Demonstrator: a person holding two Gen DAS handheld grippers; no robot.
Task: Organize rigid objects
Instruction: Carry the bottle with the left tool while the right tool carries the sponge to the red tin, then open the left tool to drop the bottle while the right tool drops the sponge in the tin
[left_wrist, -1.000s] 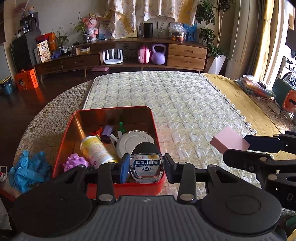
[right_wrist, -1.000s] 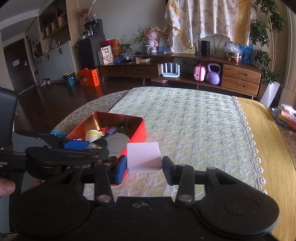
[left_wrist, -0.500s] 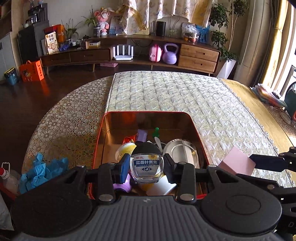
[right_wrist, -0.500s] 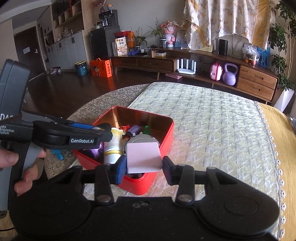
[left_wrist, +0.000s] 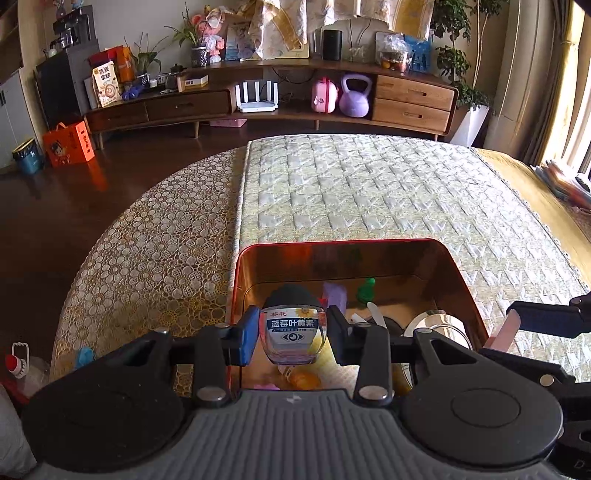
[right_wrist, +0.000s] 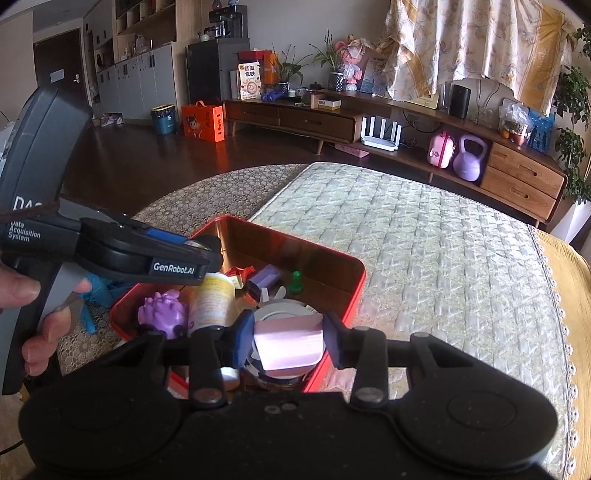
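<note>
My left gripper (left_wrist: 293, 332) is shut on a small clear bottle with a black cap and blue label (left_wrist: 293, 328), held over the near left part of the red tin box (left_wrist: 343, 245). My right gripper (right_wrist: 289, 341) is shut on a pink block (right_wrist: 288, 349), held over the near right corner of the same box (right_wrist: 354, 284). The box holds a metal lid (left_wrist: 437, 326), a yellow-white bottle (right_wrist: 212, 301), a purple spiky toy (right_wrist: 162, 314), a green piece (left_wrist: 366, 288) and a purple piece (left_wrist: 335, 295). The left gripper also shows in the right wrist view (right_wrist: 207, 251).
The box sits on a quilted runner (left_wrist: 369, 192) over a round patterned tablecloth (left_wrist: 155, 236). Blue gloves (right_wrist: 99, 291) lie left of the box. A low wooden cabinet (left_wrist: 295, 92) stands across the room behind dark floor.
Both grippers have moved left and forward over the red box with their loads. The box now sits right under both grippers instead of to the left.
</note>
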